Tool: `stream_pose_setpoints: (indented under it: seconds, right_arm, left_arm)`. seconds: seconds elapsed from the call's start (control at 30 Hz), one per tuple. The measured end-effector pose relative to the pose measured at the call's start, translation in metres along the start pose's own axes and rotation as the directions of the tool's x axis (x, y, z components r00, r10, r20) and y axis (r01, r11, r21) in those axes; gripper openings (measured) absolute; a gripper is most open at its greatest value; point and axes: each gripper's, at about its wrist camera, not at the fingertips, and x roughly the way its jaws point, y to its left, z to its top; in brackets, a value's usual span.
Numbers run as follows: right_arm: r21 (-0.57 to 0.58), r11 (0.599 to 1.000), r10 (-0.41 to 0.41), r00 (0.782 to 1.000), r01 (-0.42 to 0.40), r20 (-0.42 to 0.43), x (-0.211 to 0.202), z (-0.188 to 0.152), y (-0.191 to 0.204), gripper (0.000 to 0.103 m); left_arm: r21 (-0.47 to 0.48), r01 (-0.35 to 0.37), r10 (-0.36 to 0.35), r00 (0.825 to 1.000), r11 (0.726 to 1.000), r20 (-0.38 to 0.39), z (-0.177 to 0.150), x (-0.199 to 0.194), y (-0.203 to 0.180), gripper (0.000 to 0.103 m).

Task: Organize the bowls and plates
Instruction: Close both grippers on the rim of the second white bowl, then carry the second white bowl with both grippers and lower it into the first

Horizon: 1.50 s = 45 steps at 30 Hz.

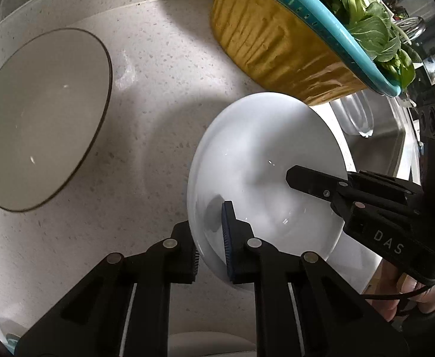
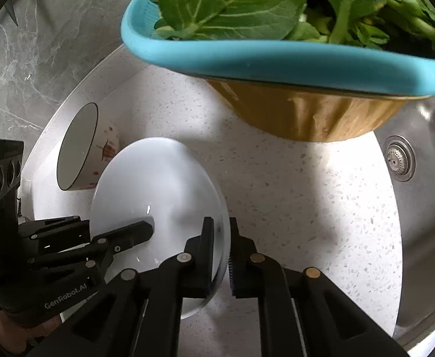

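Note:
A white plate (image 1: 262, 148) is held tilted above the speckled counter by both grippers. My left gripper (image 1: 210, 238) is shut on its near rim, one finger inside and one outside. My right gripper (image 2: 218, 253) is shut on the opposite rim of the same plate (image 2: 157, 184); it also shows in the left wrist view (image 1: 312, 183). A dark-rimmed bowl (image 1: 41, 116) stands on the counter to the left; in the right wrist view it (image 2: 77, 145) shows a red pattern on its side.
A gold basin (image 1: 271, 38) with a teal colander (image 2: 277, 59) full of green leaves stands at the back right. A steel sink (image 2: 419, 208) with a drain lies to the right. A grey marble wall (image 2: 38, 44) backs the counter.

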Motion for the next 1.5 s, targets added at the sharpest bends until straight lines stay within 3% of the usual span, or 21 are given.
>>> stream_pose_setpoints:
  seconds: [0.27,0.5,0.67,0.87,1.13,1.5]
  right_arm:
    - [0.008,1.0,0.006,1.0,-0.006,-0.004,-0.012,0.002,0.005,0.009]
    - [-0.046,0.997,0.055,0.998,-0.054,0.011,-0.041,0.001,0.034,0.009]
    - [-0.13,0.987,0.094,0.996,-0.094,-0.004,-0.057,-0.013,0.069,0.009]
    - [-0.219,0.965,0.132,0.989,-0.144,-0.067,-0.055,-0.048,0.107,0.009]
    - [-0.277,0.948,0.117,0.98,-0.159,-0.162,-0.035,-0.087,0.13,0.009]
    - [-0.297,0.947,0.057,0.975,-0.121,-0.217,0.0,-0.11,0.129,0.009]
  left_arm:
    - [-0.033,0.013,-0.012,1.0,0.999,0.017,-0.004,-0.015,-0.004,0.011]
    - [-0.063,0.009,-0.004,0.997,0.998,0.08,-0.027,-0.068,-0.002,0.011]
    - [-0.108,-0.011,0.024,0.993,0.994,0.12,-0.068,-0.108,0.007,0.011]
    - [-0.19,-0.024,0.047,0.992,0.982,0.121,-0.138,-0.13,0.026,0.012]
    - [-0.287,0.004,0.019,0.997,0.958,0.077,-0.219,-0.112,0.04,0.012]
    - [-0.28,-0.041,0.051,0.998,0.959,0.03,-0.234,-0.068,0.044,0.012]
